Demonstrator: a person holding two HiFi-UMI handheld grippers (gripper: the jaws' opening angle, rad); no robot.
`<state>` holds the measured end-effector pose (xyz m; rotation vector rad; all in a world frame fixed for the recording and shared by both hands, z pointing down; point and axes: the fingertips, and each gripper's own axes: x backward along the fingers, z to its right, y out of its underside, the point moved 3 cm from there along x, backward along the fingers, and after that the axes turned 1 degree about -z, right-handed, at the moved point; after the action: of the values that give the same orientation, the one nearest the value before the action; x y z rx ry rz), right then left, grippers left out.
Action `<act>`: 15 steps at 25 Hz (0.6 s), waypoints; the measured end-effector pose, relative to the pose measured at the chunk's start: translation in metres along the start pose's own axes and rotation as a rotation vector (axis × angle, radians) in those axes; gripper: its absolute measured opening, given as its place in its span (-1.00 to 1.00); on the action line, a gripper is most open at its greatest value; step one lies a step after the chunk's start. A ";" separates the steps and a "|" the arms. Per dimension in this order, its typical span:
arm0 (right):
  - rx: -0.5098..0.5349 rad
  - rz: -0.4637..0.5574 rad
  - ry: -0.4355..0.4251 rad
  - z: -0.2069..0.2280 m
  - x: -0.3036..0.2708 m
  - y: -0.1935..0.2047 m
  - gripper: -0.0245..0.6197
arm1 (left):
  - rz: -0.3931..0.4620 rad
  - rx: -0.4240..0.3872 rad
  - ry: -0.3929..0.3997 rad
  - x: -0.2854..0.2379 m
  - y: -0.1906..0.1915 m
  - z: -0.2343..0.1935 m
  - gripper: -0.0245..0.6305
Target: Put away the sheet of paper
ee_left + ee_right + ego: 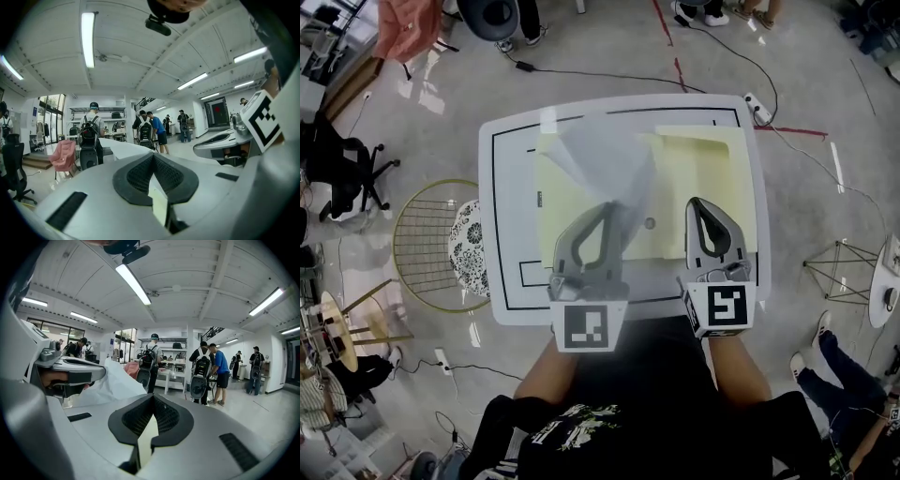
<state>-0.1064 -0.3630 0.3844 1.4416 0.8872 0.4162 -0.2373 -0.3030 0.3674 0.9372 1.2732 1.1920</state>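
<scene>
Left hand-held gripper, tip behind paper

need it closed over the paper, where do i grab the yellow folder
Probably the right outer edge of the yellow folder, from the right: it lies open flat, and that edge sits nearest the table rim, where a jaw might slip under. The left gripper is shut on the sheet of paper.

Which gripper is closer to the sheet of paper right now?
Left. The left gripper is shut on the sheet of paper, holding it raised over the yellow folder. The right gripper sits to the sheet's right, not touching it.
</scene>
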 end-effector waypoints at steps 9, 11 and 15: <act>0.006 -0.028 0.052 0.011 0.002 0.007 -0.93 | -0.014 0.023 0.057 -0.011 0.009 0.005 -0.93; 0.004 -0.037 0.054 0.014 0.003 0.009 -0.93 | -0.042 0.034 0.066 -0.011 0.011 0.009 -0.93; -0.001 -0.042 0.023 0.016 0.006 0.013 -0.93 | -0.045 0.043 0.055 -0.013 0.011 0.016 -0.93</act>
<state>-0.0881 -0.3678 0.3939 1.4177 0.9340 0.4019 -0.2214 -0.3121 0.3821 0.9078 1.3621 1.1657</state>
